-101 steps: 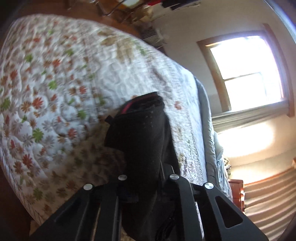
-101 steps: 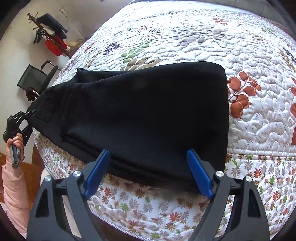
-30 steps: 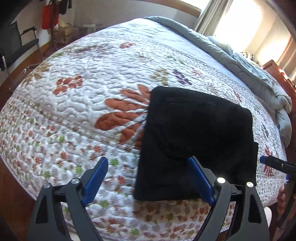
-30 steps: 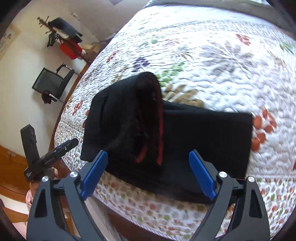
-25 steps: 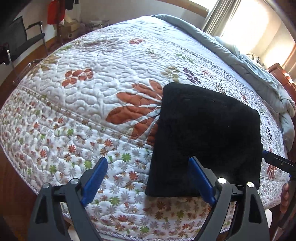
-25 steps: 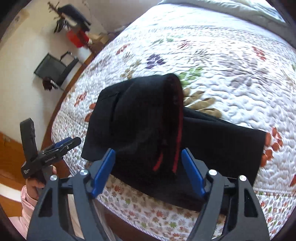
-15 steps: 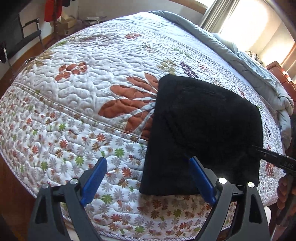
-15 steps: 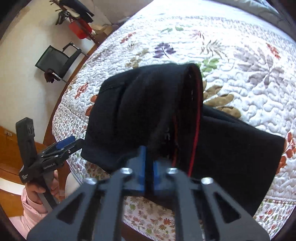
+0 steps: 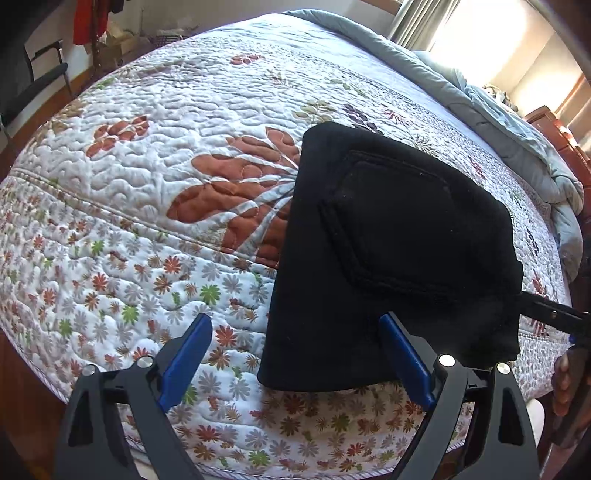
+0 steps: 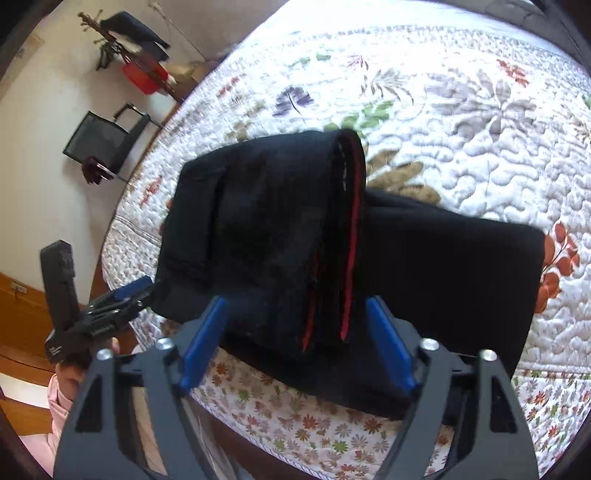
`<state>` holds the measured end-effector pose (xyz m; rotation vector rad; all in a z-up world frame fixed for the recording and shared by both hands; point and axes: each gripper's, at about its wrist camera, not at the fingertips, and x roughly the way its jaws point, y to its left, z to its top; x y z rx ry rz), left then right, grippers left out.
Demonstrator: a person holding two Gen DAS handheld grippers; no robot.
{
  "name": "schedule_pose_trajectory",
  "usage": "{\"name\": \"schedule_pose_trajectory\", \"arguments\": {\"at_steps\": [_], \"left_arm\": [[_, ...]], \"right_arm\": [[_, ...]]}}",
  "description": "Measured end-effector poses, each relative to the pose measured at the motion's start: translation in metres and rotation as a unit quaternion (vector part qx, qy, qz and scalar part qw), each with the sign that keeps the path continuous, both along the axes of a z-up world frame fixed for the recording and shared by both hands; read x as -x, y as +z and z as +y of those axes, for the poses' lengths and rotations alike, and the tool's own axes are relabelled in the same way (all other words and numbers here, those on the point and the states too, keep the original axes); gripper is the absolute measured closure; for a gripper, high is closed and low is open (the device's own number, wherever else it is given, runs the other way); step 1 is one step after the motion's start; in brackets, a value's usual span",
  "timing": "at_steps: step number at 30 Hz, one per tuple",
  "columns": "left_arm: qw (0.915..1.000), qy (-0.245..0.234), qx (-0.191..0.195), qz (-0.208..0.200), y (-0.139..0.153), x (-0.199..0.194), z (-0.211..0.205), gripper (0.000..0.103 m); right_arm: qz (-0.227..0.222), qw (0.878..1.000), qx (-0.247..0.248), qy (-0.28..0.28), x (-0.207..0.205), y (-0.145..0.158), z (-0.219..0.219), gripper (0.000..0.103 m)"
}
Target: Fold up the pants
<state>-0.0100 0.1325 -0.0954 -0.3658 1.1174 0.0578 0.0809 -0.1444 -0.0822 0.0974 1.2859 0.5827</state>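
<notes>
Folded black pants are laid at the bed edge; left gripper is held wide, empty; right gripper's jaws have just been opened, pants released.

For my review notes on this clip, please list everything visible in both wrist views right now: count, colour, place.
pants: one, black with red trim, folded near the bed's edge, top layer lying over a flat lower layer
quilt: one, white with floral print, covering the bed
blanket: one, grey-blue, bunched along the bed's far side
chair: one, black, by the wall
coat rack: one, holding dark clothes and a red bag, by the wall
curtain: pale, by the bright window
left tool: black, blue pads, open, at the pants' near edge
right tool: black, blue pads, jaws just opened, pants between them ungripped
pink sleeve: one, lower left of the right wrist view
</notes>
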Motion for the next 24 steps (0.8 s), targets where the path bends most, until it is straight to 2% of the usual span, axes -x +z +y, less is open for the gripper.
{"name": "schedule_pose_trajectory", "arguments": {"at_steps": [5,8,10,11,12,13,15,17,20,24], "left_arm": [[1.0,0.0,0.004,0.003,0.0,-0.004,0.0,0.011],[1.0,-0.001,0.004,0.002,0.002,-0.004,0.001,0.011],[1.0,0.003,0.003,0.001,0.003,-0.002,0.004,0.01],[1.0,0.004,0.002,0.001,0.004,-0.001,0.004,0.01],[1.0,0.008,0.002,0.002,0.004,0.0,0.007,0.01],[0.9999,0.012,0.002,0.003,0.004,0.0,0.009,0.01],[0.9998,0.018,0.006,0.006,0.004,0.001,0.011,0.01],[0.9996,0.024,0.01,0.006,0.005,0.002,0.013,0.01],[0.9996,0.026,0.015,0.003,0.009,0.003,0.014,0.01],[0.9996,0.022,0.019,-0.006,0.018,0.002,0.011,0.01]], "right_arm": [[0.031,0.999,0.011,-0.017,-0.011,-0.017,-0.005,0.021],[0.071,0.997,-0.011,-0.018,-0.02,-0.039,-0.001,0.014],[0.075,0.996,-0.03,-0.025,-0.025,-0.047,0.002,0.014],[0.072,0.997,-0.033,-0.022,-0.025,-0.047,0.004,0.026],[0.067,0.997,-0.039,-0.017,-0.026,-0.045,0.007,0.054],[0.069,0.996,-0.055,-0.009,-0.027,-0.043,0.009,0.065],[0.072,0.995,-0.074,0.005,-0.027,-0.04,0.013,0.08],[0.056,0.995,-0.079,0.02,-0.024,-0.03,0.014,0.085],[0.035,0.991,-0.128,0.02,-0.018,-0.002,0.005,0.086],[-0.003,0.991,-0.13,0.02,-0.008,0.034,-0.014,0.086]]}}
